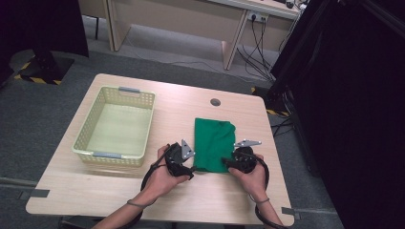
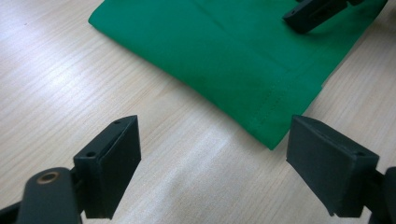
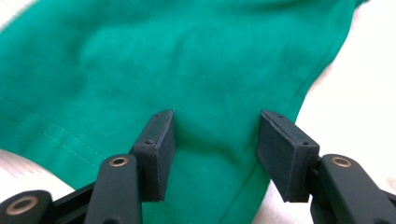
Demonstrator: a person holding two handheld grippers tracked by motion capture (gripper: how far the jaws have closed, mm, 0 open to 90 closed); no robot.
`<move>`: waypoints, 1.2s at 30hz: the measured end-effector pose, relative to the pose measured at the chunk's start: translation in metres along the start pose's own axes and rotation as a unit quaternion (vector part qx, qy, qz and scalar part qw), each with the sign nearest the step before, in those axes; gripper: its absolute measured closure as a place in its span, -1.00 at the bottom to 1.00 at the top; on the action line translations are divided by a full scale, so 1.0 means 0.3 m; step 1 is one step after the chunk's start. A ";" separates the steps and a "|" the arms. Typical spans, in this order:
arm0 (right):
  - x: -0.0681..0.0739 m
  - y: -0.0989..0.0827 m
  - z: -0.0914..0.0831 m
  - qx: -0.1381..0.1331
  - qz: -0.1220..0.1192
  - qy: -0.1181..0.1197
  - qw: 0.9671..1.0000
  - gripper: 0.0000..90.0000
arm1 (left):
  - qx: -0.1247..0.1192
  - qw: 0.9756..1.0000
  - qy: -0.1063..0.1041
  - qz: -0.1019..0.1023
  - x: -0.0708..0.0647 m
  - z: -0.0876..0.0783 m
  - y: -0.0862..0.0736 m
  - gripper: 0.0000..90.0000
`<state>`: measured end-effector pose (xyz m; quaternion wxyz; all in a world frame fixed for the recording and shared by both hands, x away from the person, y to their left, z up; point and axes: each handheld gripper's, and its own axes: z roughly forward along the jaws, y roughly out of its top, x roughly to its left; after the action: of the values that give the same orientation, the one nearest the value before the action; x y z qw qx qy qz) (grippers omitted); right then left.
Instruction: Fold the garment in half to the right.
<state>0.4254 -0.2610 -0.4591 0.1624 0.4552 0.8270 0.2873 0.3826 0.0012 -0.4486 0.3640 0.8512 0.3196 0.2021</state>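
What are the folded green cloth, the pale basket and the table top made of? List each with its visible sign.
Folded green cloth: soft matte woven or knit fabric, judging by the stitched hem and gentle creases.
Pale yellow-green rectangular basket: likely moulded plastic; perforated lattice walls, grey handles.
Light table top: wood-grain surface, probably laminate, with a slight sheen.

A pale plastic basket [image 1: 116,125] stands on the wooden bench [image 1: 181,102], at its left. Cables [image 1: 255,50] trail across the grey floor [image 1: 43,119] beyond.
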 end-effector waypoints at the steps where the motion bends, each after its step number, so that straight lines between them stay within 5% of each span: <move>1: 0.000 0.000 0.000 0.000 0.000 0.000 1.000 0.04 | 0.000 1.000 0.000 0.000 0.000 0.000 0.000 -0.61; 9: 0.011 0.011 -0.023 -0.026 0.005 -0.006 1.000 0.03 | -0.003 1.000 0.007 -0.003 0.010 -0.012 -0.004 -0.61; 14: 0.086 0.077 -0.037 -0.053 -0.026 0.031 0.998 -0.03 | 0.001 1.000 0.007 -0.004 0.013 -0.011 -0.010 -0.61; 16: 0.124 0.101 -0.013 -0.045 -0.032 0.053 0.997 -0.04 | 0.001 1.000 0.007 -0.005 0.012 -0.012 -0.013 -0.61; 20: 0.169 0.109 0.047 -0.017 -0.054 0.056 0.997 -0.01 | -0.002 1.000 0.007 -0.004 0.011 -0.020 -0.017 -0.61; 29: 0.165 0.088 0.070 -0.010 -0.050 0.050 0.997 0.00 | -0.004 1.000 0.010 -0.007 0.019 -0.025 -0.023 -0.61; 32: 0.153 0.083 0.042 -0.035 -0.029 0.058 0.997 -0.03 | -0.004 1.000 0.010 -0.009 0.019 -0.025 -0.024 -0.61; 36: 0.107 0.068 -0.004 -0.060 -0.006 0.039 0.997 -0.08 | -0.001 1.000 0.010 -0.008 0.018 -0.023 -0.026 -0.61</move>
<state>0.4211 -0.2256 -0.4457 0.1588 0.4282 0.8165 0.3533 0.3794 0.0126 -0.4493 0.3629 0.8463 0.3299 0.2082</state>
